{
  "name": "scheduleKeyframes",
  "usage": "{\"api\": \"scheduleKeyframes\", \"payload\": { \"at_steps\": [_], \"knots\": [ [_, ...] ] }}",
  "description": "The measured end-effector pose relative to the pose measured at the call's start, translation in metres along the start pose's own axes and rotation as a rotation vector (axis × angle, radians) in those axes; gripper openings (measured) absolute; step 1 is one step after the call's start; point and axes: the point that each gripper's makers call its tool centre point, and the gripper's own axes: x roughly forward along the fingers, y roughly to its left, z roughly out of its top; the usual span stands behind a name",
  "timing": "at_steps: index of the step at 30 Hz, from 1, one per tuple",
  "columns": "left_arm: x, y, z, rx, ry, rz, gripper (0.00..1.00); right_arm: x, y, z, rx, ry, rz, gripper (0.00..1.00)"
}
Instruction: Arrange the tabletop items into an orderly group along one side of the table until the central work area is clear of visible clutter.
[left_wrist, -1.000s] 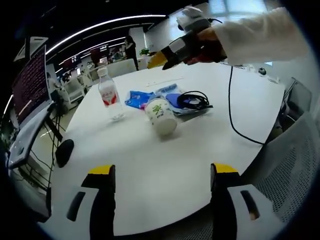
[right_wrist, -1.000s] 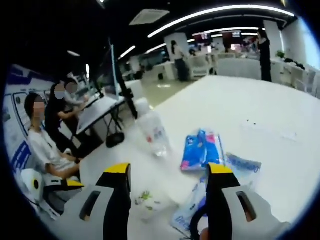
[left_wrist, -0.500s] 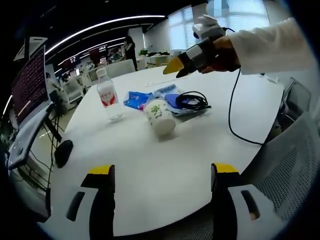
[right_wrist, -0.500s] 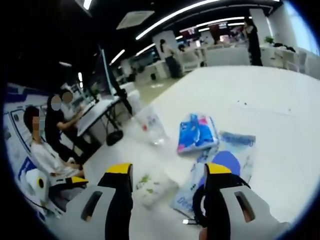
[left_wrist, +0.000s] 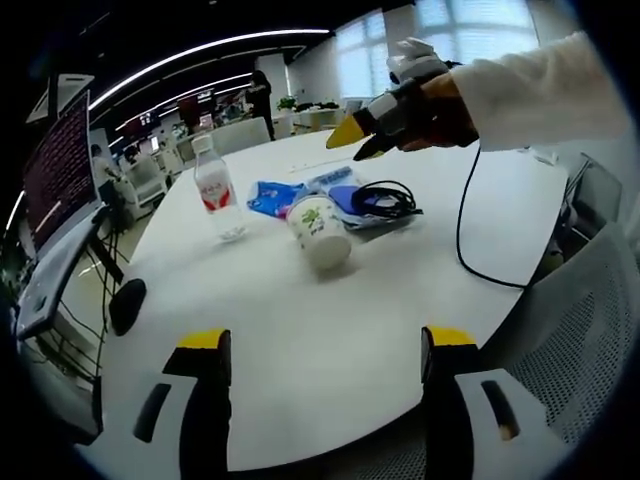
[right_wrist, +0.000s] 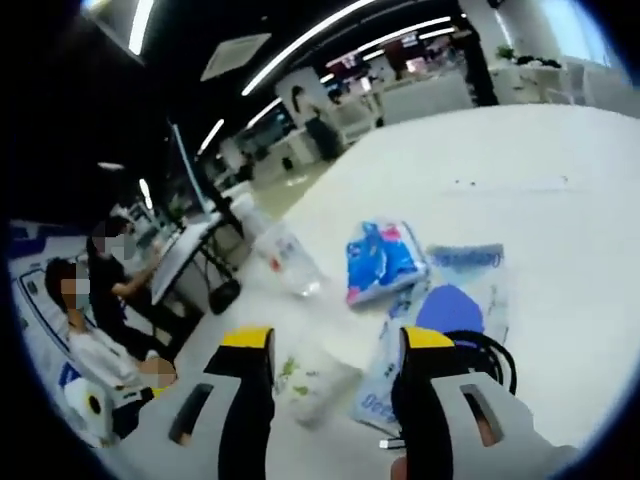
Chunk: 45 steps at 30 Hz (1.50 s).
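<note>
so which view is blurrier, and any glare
The right gripper view is blurrier: the bottle, cup and blue pack smear. The left gripper view is sharp, with the bottle label and cup crisp. Ceiling light strips and bright windows blow out in both; fisheye bends the table edge.

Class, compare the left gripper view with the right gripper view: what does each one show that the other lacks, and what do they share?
Left gripper view alone: the right tool held over the table in a white sleeve, and a mesh chair.

Right gripper view alone: seated people beside a desk.

Shared: the water bottle, the tipped paper cup, the blue packets and the coiled black cable.
</note>
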Motion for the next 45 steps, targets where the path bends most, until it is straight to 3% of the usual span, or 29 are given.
{"api": "scheduleKeyframes", "payload": {
  "at_steps": [15, 22, 26, 35, 38, 42, 45],
  "knots": [
    [0.001, 0.0, -0.001, -0.001, 0.007, -0.001, 0.78, 0.041, -0.004, 0.007, 0.122, 0.016, -0.043, 0.48],
    [0.003, 0.0, -0.003, -0.001, 0.016, -0.005, 0.77, 0.066, -0.015, 0.008, 0.261, 0.016, -0.079, 0.47],
    [0.004, 0.0, -0.004, -0.003, 0.021, -0.005, 0.76, 0.077, -0.019, 0.011, 0.279, 0.014, -0.085, 0.47],
    [0.005, 0.0, -0.007, -0.007, 0.035, -0.009, 0.75, 0.103, -0.036, 0.002, 0.357, 0.039, -0.135, 0.46],
    [0.005, 0.0, -0.008, -0.009, 0.041, -0.01, 0.74, 0.11, -0.039, -0.003, 0.36, 0.048, -0.149, 0.44],
    [0.005, 0.0, -0.009, -0.011, 0.048, -0.009, 0.74, 0.119, -0.045, -0.001, 0.452, 0.0, -0.172, 0.36],
    [0.006, 0.001, -0.011, -0.013, 0.054, -0.007, 0.74, 0.125, -0.047, -0.002, 0.466, 0.0, -0.178, 0.33]
  ]
}}
